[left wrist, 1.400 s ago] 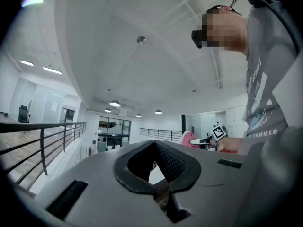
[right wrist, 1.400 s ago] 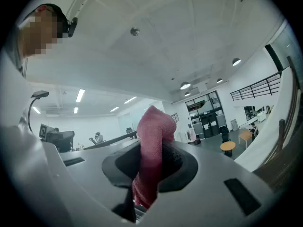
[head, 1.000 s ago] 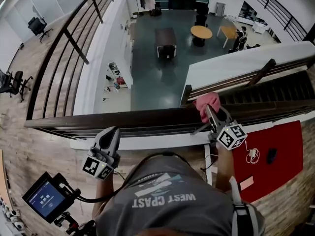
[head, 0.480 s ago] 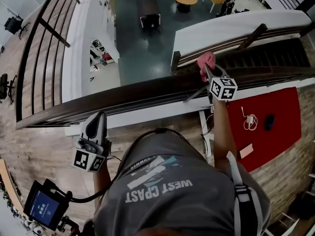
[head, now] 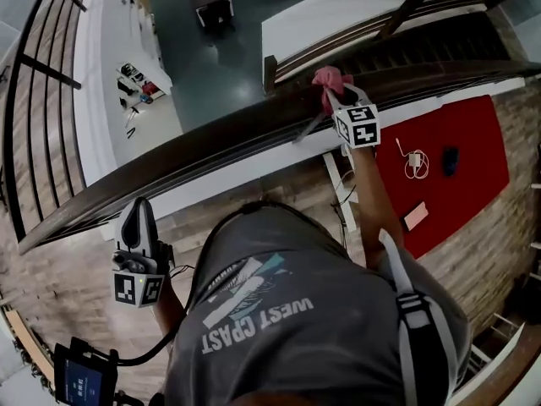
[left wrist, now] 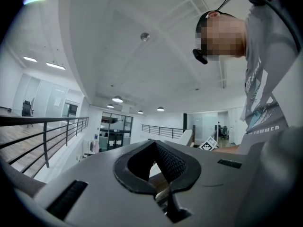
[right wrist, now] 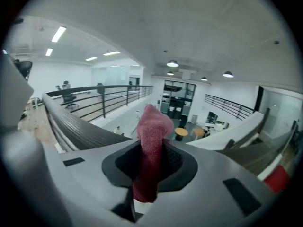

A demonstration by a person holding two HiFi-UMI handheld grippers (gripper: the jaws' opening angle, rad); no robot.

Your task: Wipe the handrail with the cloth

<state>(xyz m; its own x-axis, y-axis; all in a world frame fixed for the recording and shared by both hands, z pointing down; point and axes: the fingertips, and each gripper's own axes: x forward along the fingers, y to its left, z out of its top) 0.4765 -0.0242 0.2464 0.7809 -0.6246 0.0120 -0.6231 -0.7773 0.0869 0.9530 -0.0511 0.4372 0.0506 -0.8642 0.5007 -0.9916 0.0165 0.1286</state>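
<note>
Head view: the right gripper (head: 336, 100) is extended to the dark handrail (head: 211, 146), which runs diagonally from lower left to upper right above an open lower floor. Its fingers are clamped on the pink cloth (head: 328, 79), and the cloth sits bunched on top of the rail, in contact with it, near the rail's right-hand stretch. Right gripper view confirms the grip: the cloth (right wrist: 154, 122) stands up between the closed-in pads, with the ribbed rail (right wrist: 71, 122) passing to the left of it. The left gripper (head: 139, 214) is held low and well apart from the cloth, on the near side of the rail and not touching it. Left gripper view shows its fingers (left wrist: 173, 162) brought together at the tips with nothing between them. Legible writing: the person's grey shirt (head: 279, 311) carries "WEST COAST", seen upside down; the left gripper view catches a fragment ending "SUMMER" on the same shirt. A handheld screen (head: 80, 385) at lower left is lit, text too small to read. A red mat (head: 473, 184) lies beyond the right arm, with a white cable (head: 412, 161) on it.
</note>
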